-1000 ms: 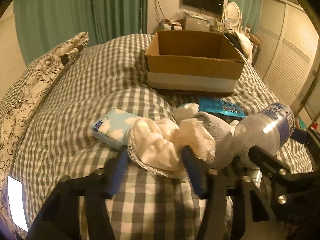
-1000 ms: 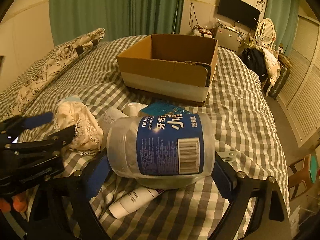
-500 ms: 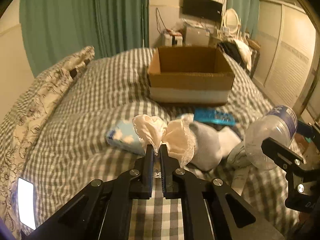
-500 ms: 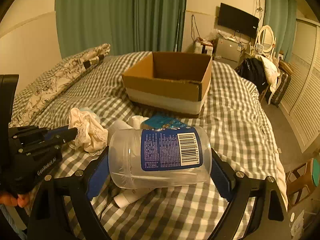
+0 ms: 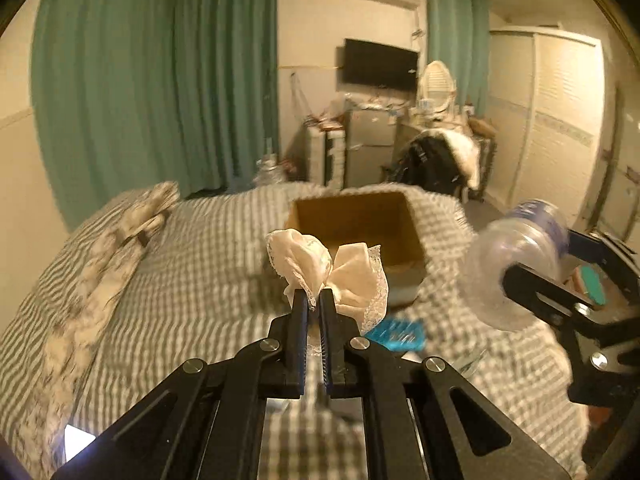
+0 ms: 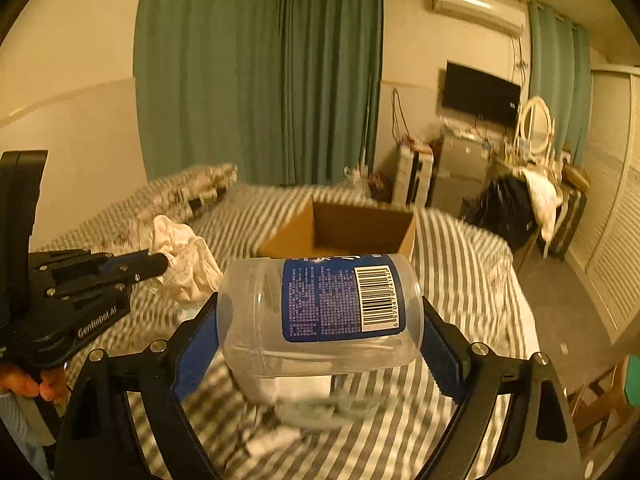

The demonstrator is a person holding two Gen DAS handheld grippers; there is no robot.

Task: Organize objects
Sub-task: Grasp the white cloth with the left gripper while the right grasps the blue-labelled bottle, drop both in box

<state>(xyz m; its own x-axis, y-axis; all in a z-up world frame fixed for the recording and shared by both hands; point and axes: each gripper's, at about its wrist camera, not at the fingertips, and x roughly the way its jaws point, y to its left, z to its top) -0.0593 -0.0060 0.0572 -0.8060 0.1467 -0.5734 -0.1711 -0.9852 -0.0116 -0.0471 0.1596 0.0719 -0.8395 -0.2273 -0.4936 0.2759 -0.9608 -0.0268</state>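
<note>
My left gripper (image 5: 314, 298) is shut on a cream lace-edged cloth (image 5: 332, 268) and holds it in the air in front of the open cardboard box (image 5: 356, 220). The cloth also shows in the right wrist view (image 6: 184, 256), hanging from the left gripper (image 6: 162, 264). My right gripper (image 6: 320, 320) is shut on a clear plastic jar with a blue label (image 6: 320, 308), held sideways above the bed. The jar shows at the right of the left wrist view (image 5: 516, 264). The box (image 6: 340, 232) lies ahead on the checked bedspread (image 6: 460, 264).
A teal packet (image 5: 396, 330) lies on the bed below the cloth. White items (image 6: 304, 400) lie under the jar. A patterned pillow (image 5: 132, 220) is at the left. A fridge, dresser with mirror and wardrobe doors stand beyond the bed.
Both grippers have risen well above the bed and moved toward the box. The cloth has lifted off the bed with the left gripper. The jar has stayed gripped.
</note>
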